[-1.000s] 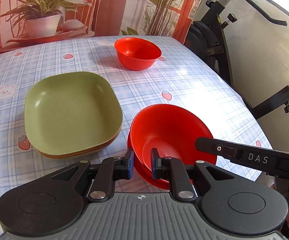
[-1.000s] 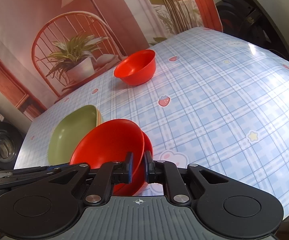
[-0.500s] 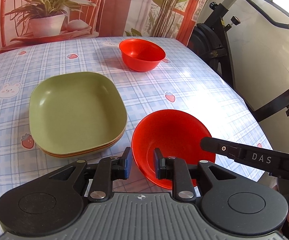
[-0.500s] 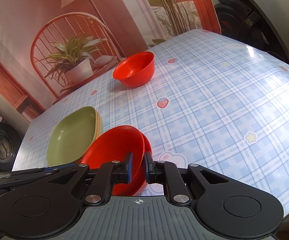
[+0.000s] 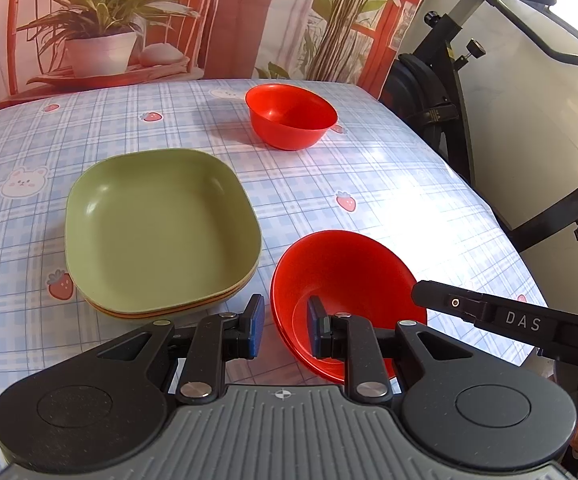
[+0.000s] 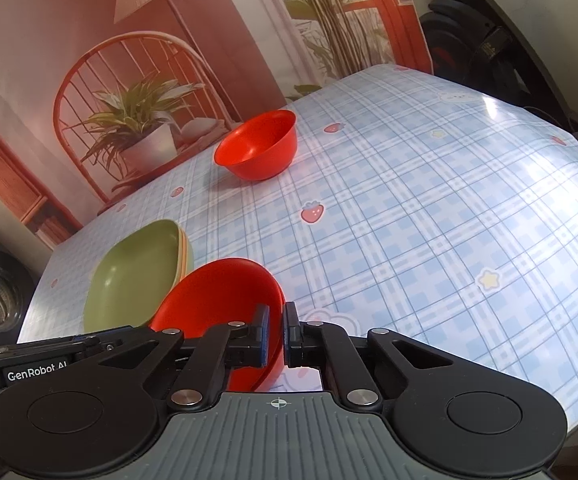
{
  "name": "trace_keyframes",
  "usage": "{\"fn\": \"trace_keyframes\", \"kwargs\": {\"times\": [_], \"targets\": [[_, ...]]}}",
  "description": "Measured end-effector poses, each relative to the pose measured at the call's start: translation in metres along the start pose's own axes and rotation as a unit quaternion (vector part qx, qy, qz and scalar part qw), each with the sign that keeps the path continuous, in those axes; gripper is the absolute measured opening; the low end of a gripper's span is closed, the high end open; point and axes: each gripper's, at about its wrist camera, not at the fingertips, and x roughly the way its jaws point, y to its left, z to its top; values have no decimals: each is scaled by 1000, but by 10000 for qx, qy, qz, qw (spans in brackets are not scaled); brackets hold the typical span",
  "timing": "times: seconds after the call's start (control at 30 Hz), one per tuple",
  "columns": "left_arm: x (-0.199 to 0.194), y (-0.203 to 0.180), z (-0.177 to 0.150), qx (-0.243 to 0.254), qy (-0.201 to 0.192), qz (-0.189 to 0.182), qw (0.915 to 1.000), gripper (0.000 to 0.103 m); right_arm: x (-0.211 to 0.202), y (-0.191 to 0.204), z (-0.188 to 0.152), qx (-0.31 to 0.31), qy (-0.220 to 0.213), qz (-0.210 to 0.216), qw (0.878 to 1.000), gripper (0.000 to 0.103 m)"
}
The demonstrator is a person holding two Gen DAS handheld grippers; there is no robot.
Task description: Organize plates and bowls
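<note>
A stack of nested red bowls [image 5: 345,284] sits near the table's front edge; it also shows in the right wrist view [image 6: 221,296]. My left gripper [image 5: 283,326] is open, its fingers astride the bowls' near left rim without pinching it. My right gripper [image 6: 276,334] is shut on the bowls' right rim. A stack of square plates with a green one on top [image 5: 161,228] lies just left of the bowls; it also shows in the right wrist view [image 6: 137,276]. A single red bowl [image 5: 291,116] stands farther back; it also shows in the right wrist view [image 6: 259,146].
The table [image 5: 389,184] has a blue checked cloth with strawberry prints. An exercise bike [image 5: 469,80] stands off its right side. A printed backdrop with a potted plant [image 5: 101,40] hangs behind the far edge.
My left gripper has opened and let go of the bowls' rim. The held bowl has dropped from its tilt and settled into the one beneath. The right gripper stays shut on the rim.
</note>
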Motion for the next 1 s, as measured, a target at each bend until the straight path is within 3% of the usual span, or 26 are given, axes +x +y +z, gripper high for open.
{"fn": "trace_keyframes", "kwargs": {"times": [0.33,0.6,0.73,0.87,1.0], "targets": [[-5,5,6,-40,-106,-4,9999,24,-1,-2,4,73,-89,25,9999,5],[-33,28,37,-242,-721,225,9969,24,-18,-4,48,-215,-765,-171,9967,8],[-38,39,47,-435,-848,377,9947,24,-20,-13,67,-209,-985,-316,9944,8],[-41,43,59,-554,-1048,172,9928,24,-18,-21,78,-180,-1134,-409,9925,8],[-35,36,79,-360,-1170,125,9924,24,-12,-25,86,-224,-1220,-424,9914,10]]}}
